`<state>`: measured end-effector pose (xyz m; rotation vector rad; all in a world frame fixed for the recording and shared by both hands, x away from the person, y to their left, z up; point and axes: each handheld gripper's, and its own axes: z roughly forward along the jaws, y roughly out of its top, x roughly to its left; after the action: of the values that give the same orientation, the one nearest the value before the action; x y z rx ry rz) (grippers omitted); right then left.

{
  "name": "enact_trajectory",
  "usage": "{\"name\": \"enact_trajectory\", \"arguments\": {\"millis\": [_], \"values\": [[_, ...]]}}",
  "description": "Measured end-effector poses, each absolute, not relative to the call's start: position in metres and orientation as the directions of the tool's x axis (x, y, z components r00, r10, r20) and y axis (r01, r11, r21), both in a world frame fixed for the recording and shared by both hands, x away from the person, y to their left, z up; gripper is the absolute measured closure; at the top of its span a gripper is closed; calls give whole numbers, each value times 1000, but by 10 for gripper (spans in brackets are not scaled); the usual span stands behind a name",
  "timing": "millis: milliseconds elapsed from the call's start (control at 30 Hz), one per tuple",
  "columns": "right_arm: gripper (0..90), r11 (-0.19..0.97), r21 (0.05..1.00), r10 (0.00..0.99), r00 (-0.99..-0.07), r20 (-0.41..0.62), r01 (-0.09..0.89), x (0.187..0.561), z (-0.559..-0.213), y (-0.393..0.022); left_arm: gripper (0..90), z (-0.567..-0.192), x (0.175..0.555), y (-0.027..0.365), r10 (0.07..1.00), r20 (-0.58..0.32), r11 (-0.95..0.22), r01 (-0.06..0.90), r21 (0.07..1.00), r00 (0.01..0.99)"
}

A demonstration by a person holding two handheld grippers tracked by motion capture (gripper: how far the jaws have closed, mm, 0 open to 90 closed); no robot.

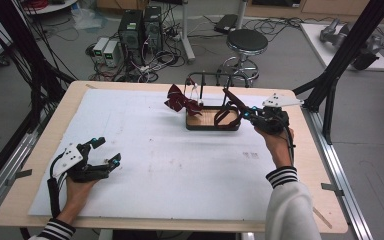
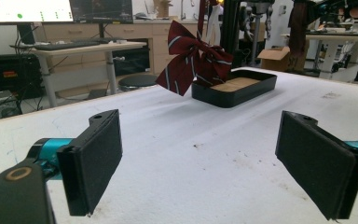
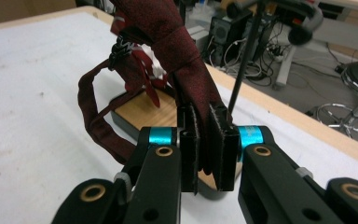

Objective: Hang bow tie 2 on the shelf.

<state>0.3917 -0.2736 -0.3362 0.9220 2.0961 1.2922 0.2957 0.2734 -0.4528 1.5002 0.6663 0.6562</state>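
The right gripper (image 3: 204, 144), jaws clenched on a dark red necktie (image 3: 179, 51), held it above the tray (image 1: 213, 125); hanging remained undone. The left gripper (image 1: 105, 152) rested released on the desk (image 1: 155, 165).

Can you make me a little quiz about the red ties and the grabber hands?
1. True or false: the right gripper is shut on the dark red tie.
2. The left gripper is: A) holding the striped bow tie, B) open over the white table cover with nothing between its pads, C) inside the tray.
3. Where does the striped bow tie hang?

Key
1. True: its pads pinch the tie's cloth.
2. B. The white table cover lies under it.
3. From the rack's rod, by the left end of the black tray in the high view.
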Motion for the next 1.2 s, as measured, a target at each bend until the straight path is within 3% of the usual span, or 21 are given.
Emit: {"name": "enact_trajectory", "arguments": {"millis": [1200], "values": [[835, 190, 946, 839, -544, -16, 264, 406, -331, -231, 150, -453, 296, 274, 746, 5, -23, 18, 1000, 666]]}}
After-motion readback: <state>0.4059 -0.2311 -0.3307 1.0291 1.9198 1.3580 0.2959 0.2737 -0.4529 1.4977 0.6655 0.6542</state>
